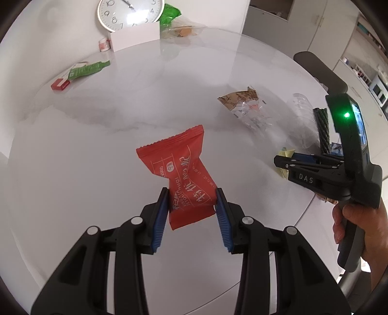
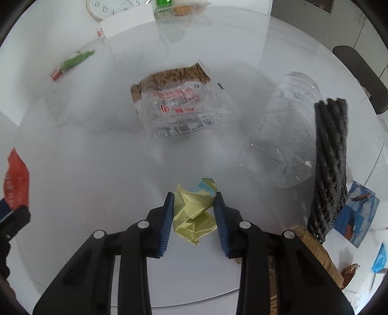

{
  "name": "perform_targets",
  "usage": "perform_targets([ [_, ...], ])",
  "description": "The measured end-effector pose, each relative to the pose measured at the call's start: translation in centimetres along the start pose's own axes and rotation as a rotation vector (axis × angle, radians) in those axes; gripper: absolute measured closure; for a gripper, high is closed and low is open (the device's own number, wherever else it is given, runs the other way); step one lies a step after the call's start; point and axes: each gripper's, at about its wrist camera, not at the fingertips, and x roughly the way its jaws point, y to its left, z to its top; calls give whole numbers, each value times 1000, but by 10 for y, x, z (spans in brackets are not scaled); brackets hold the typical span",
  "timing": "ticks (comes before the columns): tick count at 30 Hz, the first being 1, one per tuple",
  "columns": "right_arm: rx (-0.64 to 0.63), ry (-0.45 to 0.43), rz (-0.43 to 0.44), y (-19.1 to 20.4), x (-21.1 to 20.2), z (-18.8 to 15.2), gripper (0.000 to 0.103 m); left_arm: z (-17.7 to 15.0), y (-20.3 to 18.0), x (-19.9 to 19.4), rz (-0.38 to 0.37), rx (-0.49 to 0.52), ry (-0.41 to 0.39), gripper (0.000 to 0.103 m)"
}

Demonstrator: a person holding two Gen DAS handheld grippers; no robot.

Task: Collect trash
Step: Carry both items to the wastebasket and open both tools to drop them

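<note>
A red snack wrapper [image 1: 179,157] hangs above the white round table [image 1: 84,150], and my left gripper [image 1: 192,193] is shut on its lower half. The same wrapper shows at the left edge of the right wrist view [image 2: 17,184]. A crumpled yellow paper ball [image 2: 194,215] lies on the table near the front edge. My right gripper [image 2: 194,196] points down over it, both blue pads pressing its sides. In the left wrist view the right gripper [image 1: 281,163] is at the right, held by a hand [image 1: 349,218].
Beyond the paper lies a clear wrapper with a brown end [image 2: 174,106]. To the right are a clear plastic container [image 2: 283,135], a black rope bundle [image 2: 329,164] and blue picture cards [image 2: 356,213]. A green and red packet [image 1: 80,72], a clock [image 1: 128,14] and a chair [image 1: 320,70] stand farther off.
</note>
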Motion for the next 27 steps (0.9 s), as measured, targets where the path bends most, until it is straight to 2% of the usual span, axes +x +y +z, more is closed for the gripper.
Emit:
perform_targets([
  [4,45,-46,77,-12,-33,-9,70,-3,-14,-14,-18,37,-13,65],
  [8,75,-104,92,-27,-84,-33,70,-8,-39,-31,-56,93,-20,65],
  [12,120,-139,71,-43,-127,-67,69,-17,-73,-47,-90,171,-23,65],
  [16,176,-142,44,-63,-161,-116,69,-29,-117,-62,-128,268,-17,65],
  [21,252,-125,-24,-91,-186,-177,69,-50,-176,-75,-196,387,-10,65],
  [27,403,-120,-102,-141,-216,-254,69,-82,-257,-88,-298,538,6,65],
])
